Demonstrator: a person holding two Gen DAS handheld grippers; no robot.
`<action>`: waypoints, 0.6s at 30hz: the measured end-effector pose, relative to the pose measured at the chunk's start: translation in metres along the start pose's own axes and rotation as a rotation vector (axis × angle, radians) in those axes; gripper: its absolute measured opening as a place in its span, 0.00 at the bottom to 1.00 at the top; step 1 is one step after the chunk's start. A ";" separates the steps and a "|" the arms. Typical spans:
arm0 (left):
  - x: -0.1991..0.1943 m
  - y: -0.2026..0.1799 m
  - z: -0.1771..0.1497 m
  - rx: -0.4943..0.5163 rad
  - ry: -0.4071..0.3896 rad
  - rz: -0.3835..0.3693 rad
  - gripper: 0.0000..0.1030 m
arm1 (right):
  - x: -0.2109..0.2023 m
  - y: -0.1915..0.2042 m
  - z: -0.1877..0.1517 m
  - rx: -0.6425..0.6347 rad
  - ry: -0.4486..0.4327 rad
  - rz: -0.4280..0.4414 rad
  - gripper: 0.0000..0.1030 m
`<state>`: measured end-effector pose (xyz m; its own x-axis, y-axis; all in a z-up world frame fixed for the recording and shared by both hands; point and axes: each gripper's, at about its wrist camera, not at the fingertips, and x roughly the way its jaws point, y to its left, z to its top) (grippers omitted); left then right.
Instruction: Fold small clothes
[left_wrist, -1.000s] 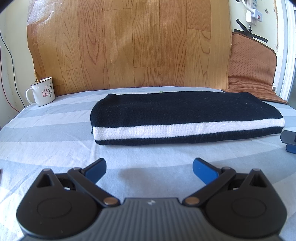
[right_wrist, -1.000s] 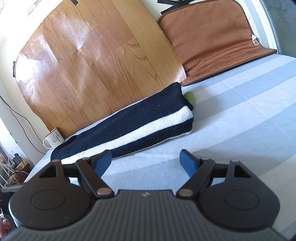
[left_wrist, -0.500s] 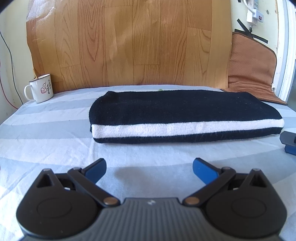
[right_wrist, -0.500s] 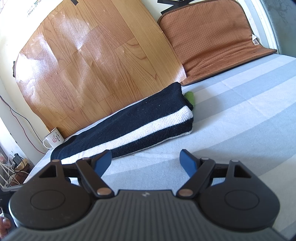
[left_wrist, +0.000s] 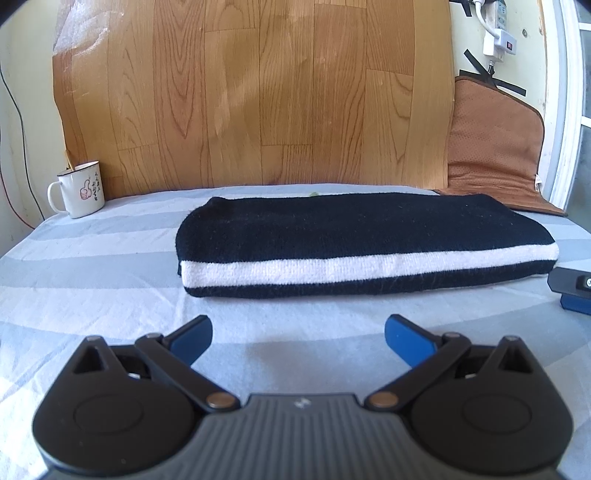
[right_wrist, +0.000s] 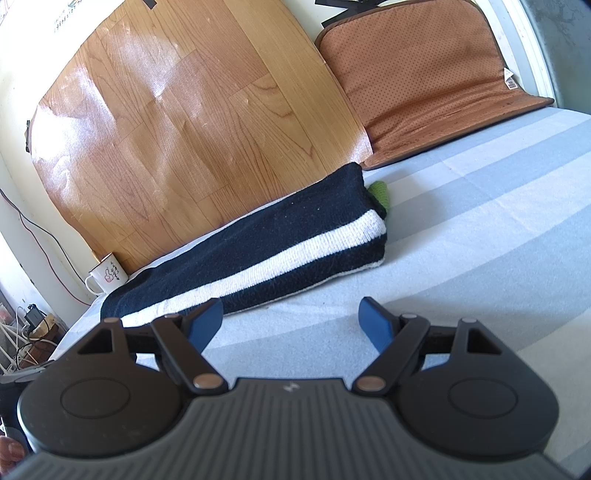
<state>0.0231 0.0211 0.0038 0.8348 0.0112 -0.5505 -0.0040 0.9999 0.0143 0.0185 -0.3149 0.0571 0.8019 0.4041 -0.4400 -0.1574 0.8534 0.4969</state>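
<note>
Lying folded, sweater (left_wrist: 354, 236) edge faces both spread grippers.

Ahead of the right gripper (right_wrist: 291, 321), a green cloth (right_wrist: 379, 194) peeks from behind the folded sweater (right_wrist: 258, 254), mostly hidden. Far right of the left gripper (left_wrist: 298, 338), a black-and-blue part (left_wrist: 571, 290) is cut by the frame edge. The mug's (left_wrist: 80, 189) print is too small to read.

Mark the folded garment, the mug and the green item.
folded garment (left_wrist: 369, 264), left wrist view, white stripe.
mug (left_wrist: 82, 192), left wrist view, printed side.
green item (right_wrist: 379, 192), right wrist view, part showing behind the garment.
</note>
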 end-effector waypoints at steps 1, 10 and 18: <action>0.000 0.000 0.000 0.001 -0.001 0.005 1.00 | 0.000 0.000 0.000 0.000 0.000 0.000 0.80; -0.001 0.000 0.001 0.002 -0.017 0.031 1.00 | 0.000 0.001 -0.001 0.000 -0.001 -0.001 0.80; -0.004 -0.003 -0.001 0.016 -0.048 0.035 1.00 | 0.000 0.000 0.000 0.000 0.000 -0.001 0.80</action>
<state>0.0191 0.0181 0.0057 0.8598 0.0455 -0.5087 -0.0256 0.9986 0.0462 0.0182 -0.3144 0.0570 0.8024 0.4028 -0.4403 -0.1564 0.8540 0.4962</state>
